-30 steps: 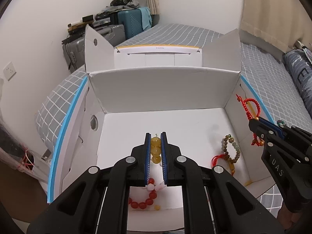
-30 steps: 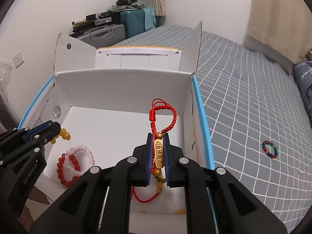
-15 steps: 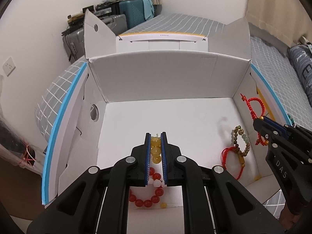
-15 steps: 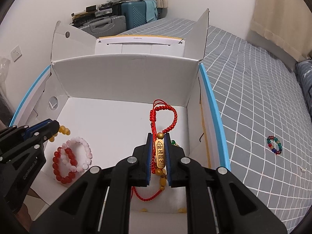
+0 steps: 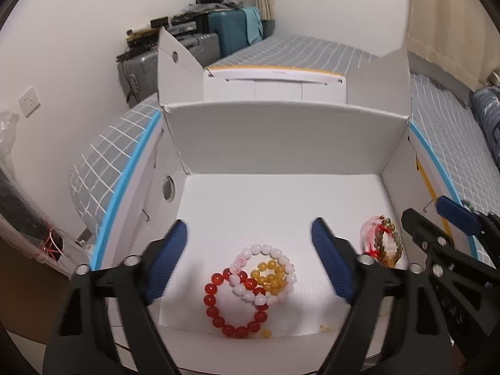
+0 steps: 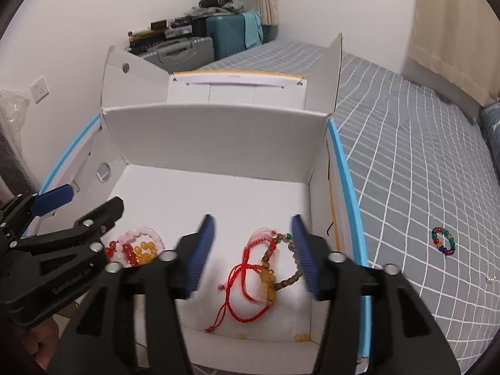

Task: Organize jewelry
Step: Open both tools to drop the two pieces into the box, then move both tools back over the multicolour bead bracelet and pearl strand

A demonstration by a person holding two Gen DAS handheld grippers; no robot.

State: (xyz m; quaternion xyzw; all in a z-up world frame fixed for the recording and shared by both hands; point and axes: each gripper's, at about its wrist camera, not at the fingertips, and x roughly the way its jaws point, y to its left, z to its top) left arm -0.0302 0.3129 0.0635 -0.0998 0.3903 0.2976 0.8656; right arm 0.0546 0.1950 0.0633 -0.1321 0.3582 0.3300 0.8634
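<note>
An open white cardboard box lies on the bed. My left gripper is open above a yellow bead bracelet, which lies on the box floor with a red bead bracelet and a pink-white one. My right gripper is open above a red cord bracelet with a gold charm and a brown bead bracelet on the floor at the box's right side. These also show in the left wrist view. Both grippers are empty.
A multicoloured bead bracelet lies on the grey checked bedsheet right of the box. Small loose beads lie at the box's near edge. Suitcases stand against the far wall. The box flaps stand up.
Both grippers have opened. The yellow bracelet dropped from the left one onto the pink-white bracelet; the red cord bracelet dropped from the right one onto the brown beads.
</note>
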